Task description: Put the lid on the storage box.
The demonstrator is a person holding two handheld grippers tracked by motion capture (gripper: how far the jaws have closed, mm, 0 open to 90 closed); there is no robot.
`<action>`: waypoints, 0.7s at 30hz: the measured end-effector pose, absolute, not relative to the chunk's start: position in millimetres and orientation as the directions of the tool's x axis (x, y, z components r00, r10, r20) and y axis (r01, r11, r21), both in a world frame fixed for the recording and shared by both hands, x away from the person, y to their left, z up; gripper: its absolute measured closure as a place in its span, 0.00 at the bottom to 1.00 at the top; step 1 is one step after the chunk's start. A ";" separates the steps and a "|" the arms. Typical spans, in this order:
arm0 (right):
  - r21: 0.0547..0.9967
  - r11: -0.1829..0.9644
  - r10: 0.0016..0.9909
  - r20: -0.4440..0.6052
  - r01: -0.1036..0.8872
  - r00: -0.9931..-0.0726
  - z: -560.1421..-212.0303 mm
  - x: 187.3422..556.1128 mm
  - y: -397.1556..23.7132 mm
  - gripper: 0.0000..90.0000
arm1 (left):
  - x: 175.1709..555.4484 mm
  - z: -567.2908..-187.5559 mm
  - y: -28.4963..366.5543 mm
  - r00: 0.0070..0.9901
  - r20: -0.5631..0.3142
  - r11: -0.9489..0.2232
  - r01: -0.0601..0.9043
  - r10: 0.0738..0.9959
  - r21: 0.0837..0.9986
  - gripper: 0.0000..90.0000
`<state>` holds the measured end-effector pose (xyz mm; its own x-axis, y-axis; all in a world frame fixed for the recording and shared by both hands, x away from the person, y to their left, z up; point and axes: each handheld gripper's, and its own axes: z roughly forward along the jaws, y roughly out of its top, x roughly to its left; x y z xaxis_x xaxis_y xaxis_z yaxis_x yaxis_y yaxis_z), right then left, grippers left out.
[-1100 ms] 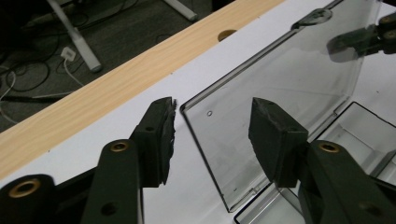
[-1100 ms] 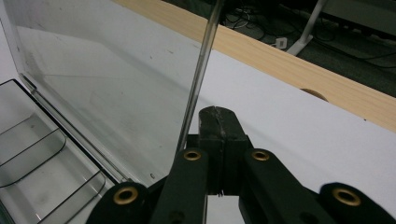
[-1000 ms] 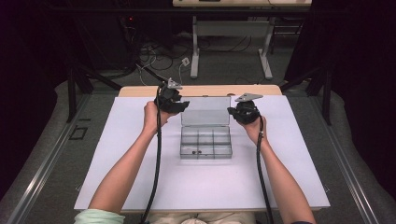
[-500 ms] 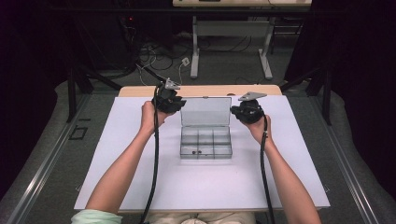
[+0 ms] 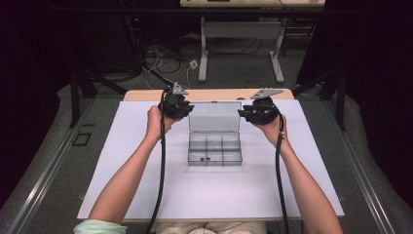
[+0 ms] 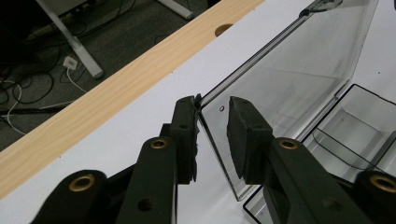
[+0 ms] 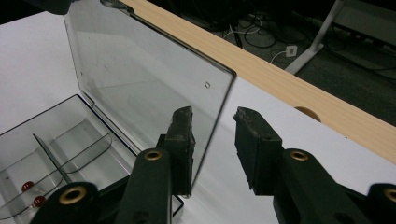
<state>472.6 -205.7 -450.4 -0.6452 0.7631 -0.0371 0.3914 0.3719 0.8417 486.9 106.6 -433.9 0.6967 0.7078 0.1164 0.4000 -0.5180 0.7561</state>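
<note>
A clear plastic compartment box (image 5: pixel 215 155) lies mid-table with its lid (image 5: pixel 215 117) standing upright. Two small red beads (image 7: pixel 28 186) lie in one near compartment. My left gripper (image 5: pixel 187 111) is at the lid's upper left corner. In the left gripper view (image 6: pixel 212 112) its jaws have just been closing and straddle the lid's edge (image 6: pixel 219 154). One pad (image 6: pixel 187 121) touches the corner, the other stands off. My right gripper (image 5: pixel 242 113) is at the lid's upper right corner. Its jaws (image 7: pixel 215 119) have just been opening, with the lid's edge (image 7: pixel 219 107) loose between them.
The box rests on a white tabletop (image 5: pixel 146 185). A wooden strip (image 5: pixel 209 95) with a round hole (image 7: pixel 308 112) runs along the far edge. Beyond it lie floor cables (image 5: pixel 165 53) and a desk's white legs (image 5: pixel 203 53). Black gripper cables (image 5: pixel 160 170) trail along both forearms.
The right gripper has shifted slightly up the picture and outward, off the lid's right corner. The left hand and the lid stay where they were.
</note>
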 end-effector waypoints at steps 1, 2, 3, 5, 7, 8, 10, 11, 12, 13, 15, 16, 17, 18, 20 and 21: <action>0.837 0.381 0.763 -0.045 0.392 -0.645 -448.4 473.7 -203.2 0.74 | 486.6 -433.9 106.6 0.697 0.118 -0.520 0.399 0.707 0.756 0.81; 0.833 0.388 0.762 -0.049 0.394 -0.646 -446.9 475.3 -200.8 0.75 | 486.3 -433.9 106.7 0.698 0.118 -0.521 0.400 0.707 0.754 0.81; 0.832 0.388 0.762 -0.048 0.396 -0.646 -446.0 477.1 -198.5 0.75 | 486.0 -433.9 106.7 0.698 0.120 -0.521 0.397 0.706 0.756 0.81; 0.831 0.383 0.768 -0.043 0.404 -0.639 -443.7 479.2 -195.9 0.76 | 485.3 -433.7 106.6 0.700 0.127 -0.527 0.391 0.703 0.755 0.81; 0.831 0.385 0.771 -0.051 0.401 -0.635 -441.4 479.5 -194.2 0.78 | 484.4 -434.0 106.2 0.700 0.132 -0.526 0.384 0.702 0.759 0.81; 0.831 0.391 0.771 -0.061 0.395 -0.634 -440.8 479.6 -194.3 0.80 | 483.4 -433.8 106.4 0.701 0.131 -0.527 0.386 0.701 0.757 0.81; 0.829 0.393 0.772 -0.063 0.397 -0.633 -440.2 478.7 -194.3 0.82 | 481.8 -433.7 106.6 0.703 0.140 -0.532 0.377 0.697 0.758 0.81; 0.827 0.397 0.772 -0.065 0.398 -0.633 -439.9 478.2 -194.4 0.83 | 480.6 -433.7 106.5 0.703 0.138 -0.531 0.377 0.698 0.759 0.81; 0.826 0.399 0.772 -0.068 0.398 -0.632 -439.5 477.5 -194.5 0.84 | 479.6 -433.6 106.4 0.702 0.138 -0.529 0.377 0.698 0.760 0.81; 0.824 0.402 0.771 -0.070 0.399 -0.633 -439.1 476.9 -194.6 0.85 | 478.9 -433.5 106.6 0.702 0.144 -0.532 0.373 0.697 0.760 0.81; 0.822 0.401 0.776 -0.070 0.404 -0.627 -438.7 474.9 -194.0 0.85 | 477.6 -433.6 107.2 0.702 0.141 -0.528 0.373 0.698 0.763 0.81; 0.822 0.405 0.774 -0.075 0.401 -0.628 -438.7 474.3 -194.1 0.86 | 476.8 -433.6 107.4 0.701 0.136 -0.524 0.375 0.700 0.764 0.81; 0.824 0.406 0.773 -0.078 0.396 -0.630 -438.6 473.4 -194.3 0.86 | 476.2 -433.5 107.8 0.703 0.131 -0.522 0.376 0.699 0.765 0.81; 0.822 0.410 0.772 -0.081 0.395 -0.631 -438.3 472.3 -194.6 0.86 | 475.7 -433.0 108.2 0.706 0.128 -0.522 0.377 0.697 0.765 0.82; 0.822 0.412 0.769 -0.083 0.393 -0.633 -438.0 470.2 -195.0 0.87 | 473.9 -432.8 108.3 0.707 0.128 -0.521 0.375 0.696 0.767 0.82; 0.823 0.409 0.771 -0.080 0.394 -0.632 -437.9 468.7 -194.8 0.87 | 472.7 -432.0 108.7 0.712 0.131 -0.530 0.374 0.690 0.761 0.82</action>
